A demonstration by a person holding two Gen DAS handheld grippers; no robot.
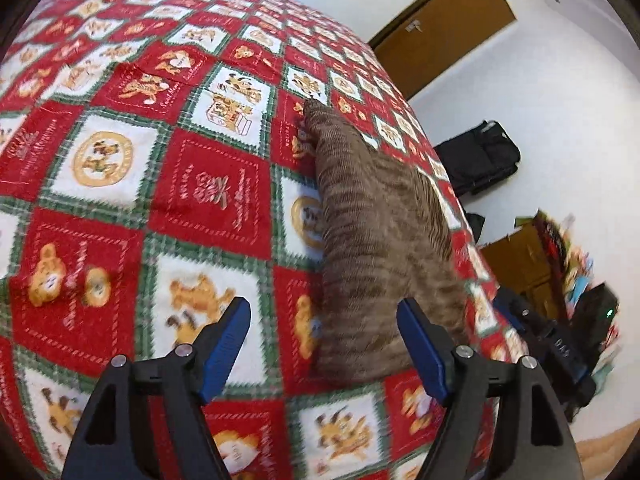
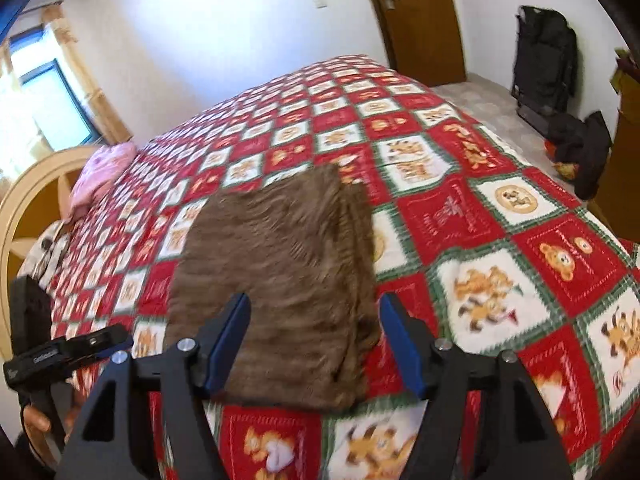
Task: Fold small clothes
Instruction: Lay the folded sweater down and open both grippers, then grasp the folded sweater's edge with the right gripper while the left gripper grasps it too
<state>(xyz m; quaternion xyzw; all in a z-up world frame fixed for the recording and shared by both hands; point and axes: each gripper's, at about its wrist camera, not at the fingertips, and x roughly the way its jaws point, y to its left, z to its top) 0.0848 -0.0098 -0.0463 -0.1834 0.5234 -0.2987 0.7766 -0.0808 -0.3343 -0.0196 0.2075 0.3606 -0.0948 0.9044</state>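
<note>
You work over a bed spread with a red, white and green checked quilt [image 2: 500, 216] printed with bears. A pink pillow [image 2: 104, 172] lies at its head against a pale wooden headboard [image 2: 28, 200]. A window [image 2: 52, 100] with patterned curtains sits behind. Your brown door [image 2: 416, 20] stands shut in the white wall. A black bag [image 2: 544, 68] leans by the wall, with dark clothing [image 2: 580, 148] heaped on the floor near it.

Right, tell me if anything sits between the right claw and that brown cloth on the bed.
Nothing visible does. The right claw hangs open just over the near edge of the folded brown cloth, which lies flat on the red patchwork bedspread. Only bare bedspread surrounds it; the left claw is off to the side.
</note>
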